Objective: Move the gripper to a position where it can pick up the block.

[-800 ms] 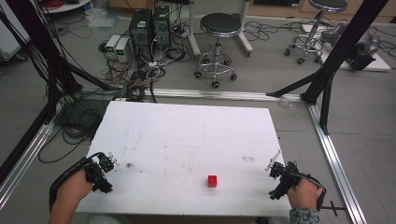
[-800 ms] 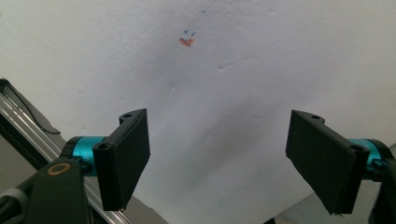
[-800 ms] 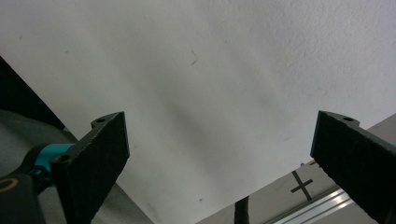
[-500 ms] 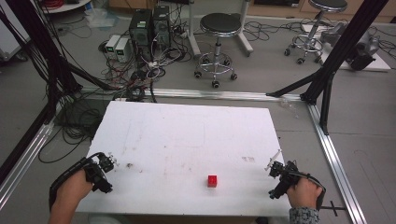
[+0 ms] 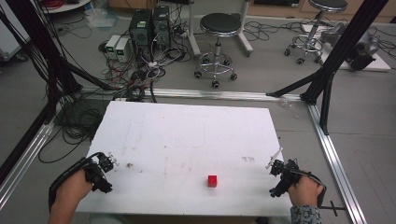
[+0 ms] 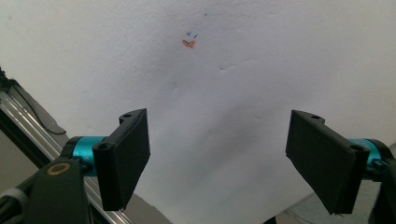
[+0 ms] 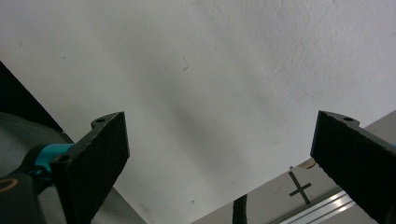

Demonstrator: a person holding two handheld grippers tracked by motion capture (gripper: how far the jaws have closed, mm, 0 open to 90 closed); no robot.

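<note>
A small red cube (image 5: 212, 180) sits on the white table (image 5: 187, 135) near its front edge, a little right of centre. My left gripper (image 5: 103, 169) rests at the table's front left corner, held by a hand. In the left gripper view its jaws stand wide apart over bare white surface, so the left gripper (image 6: 218, 158) is open and holds nothing. My right gripper (image 5: 276, 175) is at the front right corner, well right of the cube. My right gripper (image 7: 224, 163) is open too, with bare table between its black pads.
An orange and blue mark (image 6: 188, 42) is on the table ahead of the left gripper. Aluminium rails (image 5: 334, 154) frame the table. Behind it stand stools (image 5: 218, 28), computer boxes (image 5: 142, 25) and tangled cables (image 5: 135, 79). A black cross (image 7: 300, 189) marks the floor.
</note>
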